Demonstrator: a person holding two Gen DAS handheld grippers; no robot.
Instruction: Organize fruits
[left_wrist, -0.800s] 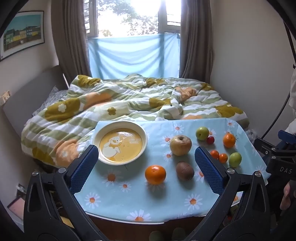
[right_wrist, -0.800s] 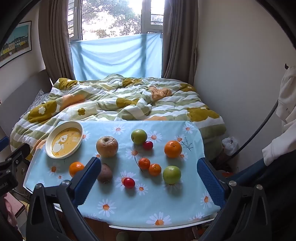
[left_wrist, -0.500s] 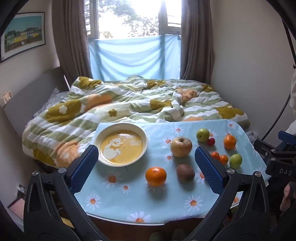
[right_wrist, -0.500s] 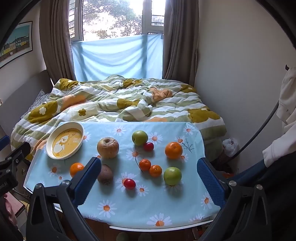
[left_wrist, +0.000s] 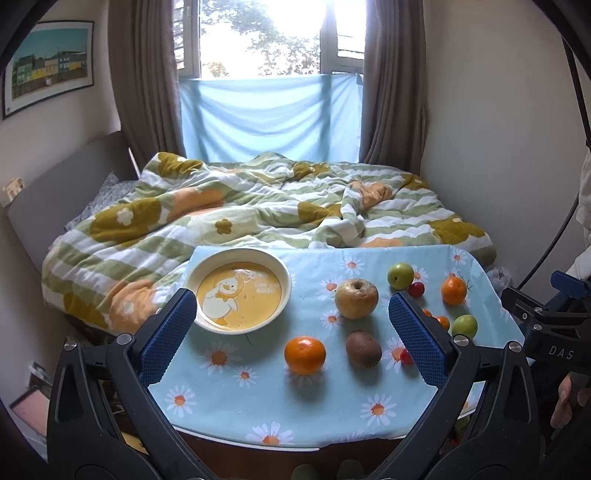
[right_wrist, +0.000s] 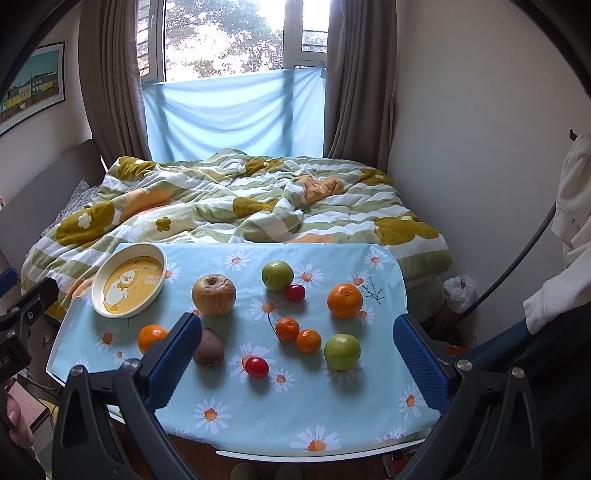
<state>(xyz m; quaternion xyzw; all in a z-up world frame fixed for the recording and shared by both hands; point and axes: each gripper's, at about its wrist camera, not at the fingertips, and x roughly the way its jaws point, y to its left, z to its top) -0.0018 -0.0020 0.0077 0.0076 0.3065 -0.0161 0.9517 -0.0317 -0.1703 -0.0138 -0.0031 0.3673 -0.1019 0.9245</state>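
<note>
Daisy-printed pale blue cloth covered the tabletop (right_wrist: 236, 402), which was set against a bed (right_wrist: 236, 206) heaped with a quilted, flower-patterned duvet. At ten o'clock on the cloth a round cream plate (right_wrist: 99, 291) with a yellow duck print was seen; its small white lettering could not be read. "DAS" was legible on the right gripper's black body in the left wrist view. A wrinkled, dull brown apple (right_wrist: 213, 294) sat near centre, a fuzzy oval kiwi (right_wrist: 208, 348) at seven o'clock, and a glossy red tomato (right_wrist: 257, 367) at six. A smooth green apple (right_wrist: 342, 351) and a dimpled orange (right_wrist: 344, 300) were placed toward three o'clock. The left gripper (left_wrist: 299, 341) and right gripper (right_wrist: 297, 356) were held above the near edge, textured blue jaws spread wide, nothing gripped.
</note>
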